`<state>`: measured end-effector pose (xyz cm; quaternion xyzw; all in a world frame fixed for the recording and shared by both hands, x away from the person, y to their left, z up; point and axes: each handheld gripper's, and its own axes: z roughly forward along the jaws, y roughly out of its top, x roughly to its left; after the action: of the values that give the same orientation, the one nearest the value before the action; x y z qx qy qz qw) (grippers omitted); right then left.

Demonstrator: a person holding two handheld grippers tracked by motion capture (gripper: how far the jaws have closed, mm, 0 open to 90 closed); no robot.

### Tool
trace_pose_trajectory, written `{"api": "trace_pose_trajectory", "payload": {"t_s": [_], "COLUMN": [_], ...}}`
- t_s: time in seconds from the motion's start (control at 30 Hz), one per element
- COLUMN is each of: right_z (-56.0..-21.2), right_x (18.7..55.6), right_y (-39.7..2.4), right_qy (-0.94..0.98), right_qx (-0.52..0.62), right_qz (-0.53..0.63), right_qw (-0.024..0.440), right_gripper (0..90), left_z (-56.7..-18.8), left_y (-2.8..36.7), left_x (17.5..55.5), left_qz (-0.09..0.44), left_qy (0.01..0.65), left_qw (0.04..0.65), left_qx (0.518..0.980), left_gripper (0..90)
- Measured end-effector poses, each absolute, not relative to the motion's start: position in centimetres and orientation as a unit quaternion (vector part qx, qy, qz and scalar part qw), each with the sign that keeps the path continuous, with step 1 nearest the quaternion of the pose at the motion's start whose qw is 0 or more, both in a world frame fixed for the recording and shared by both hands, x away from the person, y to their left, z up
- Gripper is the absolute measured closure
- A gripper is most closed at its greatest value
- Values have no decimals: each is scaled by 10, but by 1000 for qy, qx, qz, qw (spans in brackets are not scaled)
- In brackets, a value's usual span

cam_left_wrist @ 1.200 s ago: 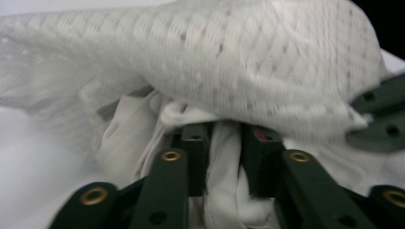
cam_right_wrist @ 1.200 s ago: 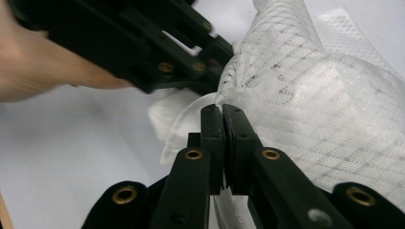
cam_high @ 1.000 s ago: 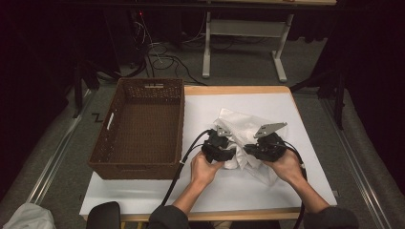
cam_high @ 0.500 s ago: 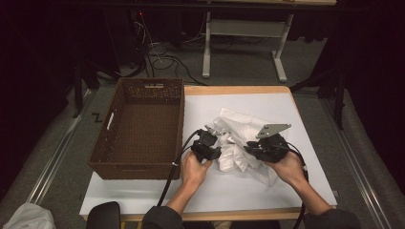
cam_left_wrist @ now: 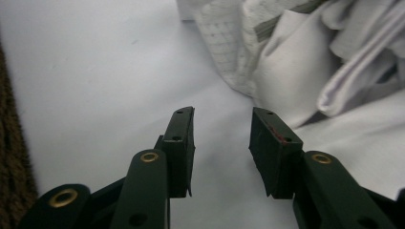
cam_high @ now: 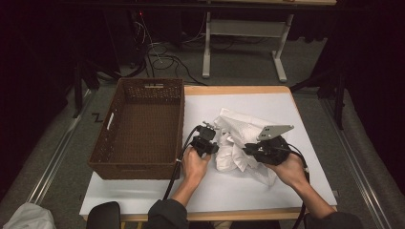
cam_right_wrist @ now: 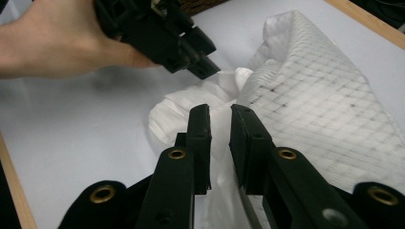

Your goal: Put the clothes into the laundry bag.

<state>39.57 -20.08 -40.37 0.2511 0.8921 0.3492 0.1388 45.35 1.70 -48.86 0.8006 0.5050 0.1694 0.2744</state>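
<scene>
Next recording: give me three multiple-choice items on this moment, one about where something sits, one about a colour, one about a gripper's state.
1. Where does the wicker basket stand relative to the white cloth?
A. to the cloth's left in the high view
B. on top of the cloth
C. to the cloth's right in the high view

2. What colour is the basket?
A. white
B. brown
C. blue

3. How does the left gripper stand?
A. jaws clamped on the basket rim
B. jaws apart with nothing between them
C. jaws shut tight on the cloth

Key:
1 A, the basket takes the table's left side and the cloth lies right of it.
2 B, its weave is dark brown.
3 B, the left gripper view shows bare white table between the pads.
</scene>
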Motion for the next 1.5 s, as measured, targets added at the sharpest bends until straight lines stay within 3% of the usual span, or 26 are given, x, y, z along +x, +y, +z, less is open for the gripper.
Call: {"api": "trace_pose_trajectory", "payload": {"t_s": [0.2, 0.4, 0.57, 0.7, 0.9, 1.1, 1.27, 1.4, 1.5], "right_z": [-422, -447, -451, -450, -450, -452, -455, -462, -468], "right_x": [401, 409, 411, 411, 408, 402, 403, 402, 401], "right_y": [-186, -180, -187, -192, -189, -178, -179, -177, -177], "right_qy": [903, 913, 909, 908, 909, 910, 909, 913, 916], "right_qx": [247, 261, 270, 278, 280, 268, 277, 279, 278], "right_qz": [326, 287, 289, 281, 275, 279, 274, 253, 234], "right_qw": [133, 126, 132, 137, 138, 147, 146, 156, 166], "right_gripper": [747, 630, 619, 616, 595, 544, 509, 534, 594], "left_z": [-491, -493, -485, -485, -495, -493, -491, -488, -483], "left_y": [13, 10, 9, 4, -9, -9, -12, -8, 4], "left_x": [467, 473, 466, 465, 462, 449, 438, 438, 443], "left_qz": [156, 151, 143, 97, 85, 60, 29, 29, 46], "left_qy": [510, 507, 481, 460, 434, 408, 383, 383, 422], "left_qw": [276, 285, 303, 314, 294, 303, 306, 306, 312], "left_qx": [799, 800, 810, 825, 847, 859, 871, 871, 850], "left_gripper": [598, 542, 503, 506, 547, 692, 717, 690, 622]}}
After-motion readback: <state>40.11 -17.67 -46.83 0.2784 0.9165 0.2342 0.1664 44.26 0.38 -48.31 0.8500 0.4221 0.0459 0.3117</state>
